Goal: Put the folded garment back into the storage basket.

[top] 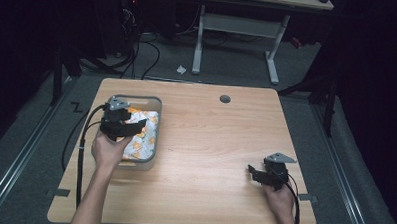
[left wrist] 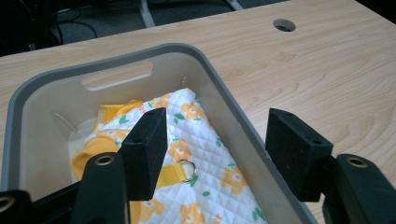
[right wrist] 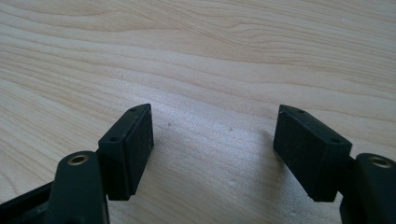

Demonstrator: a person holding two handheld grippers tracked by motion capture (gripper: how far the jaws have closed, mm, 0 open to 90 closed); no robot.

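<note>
The left gripper hung over the grey bin at the table's left side, its jaws spread wide and empty. In the left gripper view one jaw sat above the quilted cloth lying inside the bin, while the other jaw stood out past the bin's near wall, so the wall ran between them. The cloth, white with orange flowers and yellow trim, filled most of the bin, and a yellow strap with a metal ring lay across it just beside the inner jaw. The step in hand looked like a reach into the bin to pick the cloth up. To do it well, the gripper would need to shift inward until both jaws cleared the wall, otherwise closing would pinch plastic instead of fabric. Going down onto a raised fold or the yellow edge would likely give a firmer hold than the flat quilted middle, and the ring was best avoided, since metal could slip. The right gripper rested well apart near the table's right front corner, its jaws also wide and holding nothing over bare wood.
</note>
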